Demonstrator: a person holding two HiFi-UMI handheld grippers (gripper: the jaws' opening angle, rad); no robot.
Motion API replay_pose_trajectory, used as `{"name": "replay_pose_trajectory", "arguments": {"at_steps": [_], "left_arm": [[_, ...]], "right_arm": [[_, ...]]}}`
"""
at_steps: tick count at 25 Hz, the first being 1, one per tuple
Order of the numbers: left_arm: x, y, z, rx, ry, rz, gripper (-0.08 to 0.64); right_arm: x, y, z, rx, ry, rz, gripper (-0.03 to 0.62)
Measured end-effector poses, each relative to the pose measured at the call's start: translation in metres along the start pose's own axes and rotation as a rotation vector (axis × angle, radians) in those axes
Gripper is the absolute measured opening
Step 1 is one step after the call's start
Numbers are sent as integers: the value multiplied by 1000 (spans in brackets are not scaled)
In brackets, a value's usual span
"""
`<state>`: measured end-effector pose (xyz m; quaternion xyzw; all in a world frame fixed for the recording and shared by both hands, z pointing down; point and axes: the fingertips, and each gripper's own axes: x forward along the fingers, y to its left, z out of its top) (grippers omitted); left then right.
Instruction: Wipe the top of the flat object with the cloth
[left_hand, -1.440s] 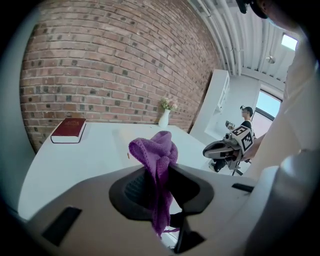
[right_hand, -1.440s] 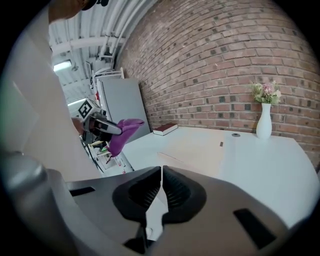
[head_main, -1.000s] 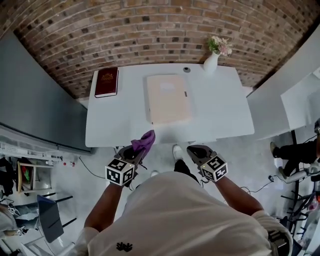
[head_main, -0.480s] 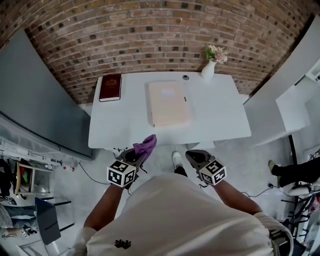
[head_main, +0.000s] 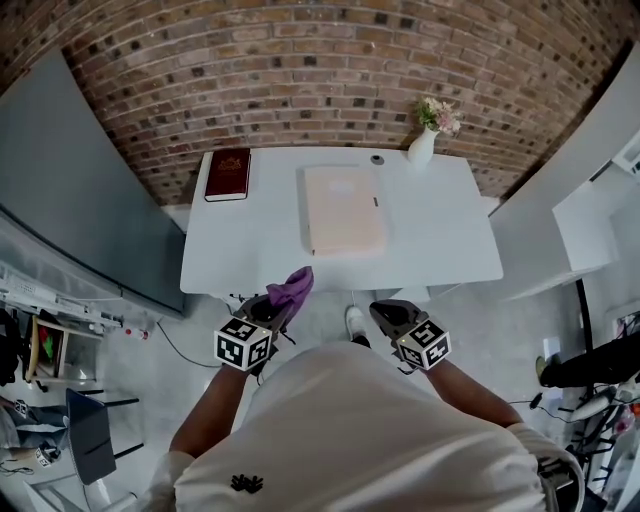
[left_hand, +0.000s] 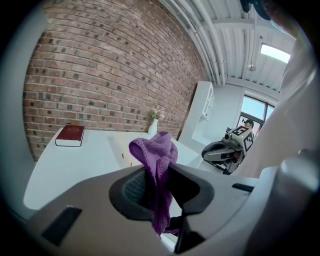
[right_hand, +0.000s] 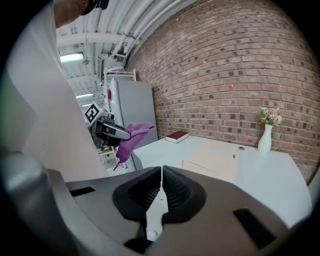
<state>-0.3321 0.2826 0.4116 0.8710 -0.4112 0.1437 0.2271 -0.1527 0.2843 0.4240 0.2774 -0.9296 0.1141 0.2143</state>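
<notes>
Next we should lay the cloth (head_main: 293, 287), clamped in the left hand-held gripper (head_main: 274, 306), flat on the pad (head_main: 344, 210); the right hand-held gripper (right_hand: 161, 176) is closed and empty.

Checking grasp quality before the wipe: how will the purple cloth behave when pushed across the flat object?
Probably floppy: the purple cloth folds over above the shut jaws of the left gripper and hangs below them. Likely light, since that narrow pinch carries it. It may bunch rather than slide flat.
</notes>
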Motion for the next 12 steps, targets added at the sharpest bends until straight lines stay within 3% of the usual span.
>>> {"name": "replay_pose_trajectory", "arguments": {"at_steps": [12], "left_arm": [[-15,21,-4,-39,-37,31,94]], "right_arm": [[14,2,3,-28,23,1,34]]}}
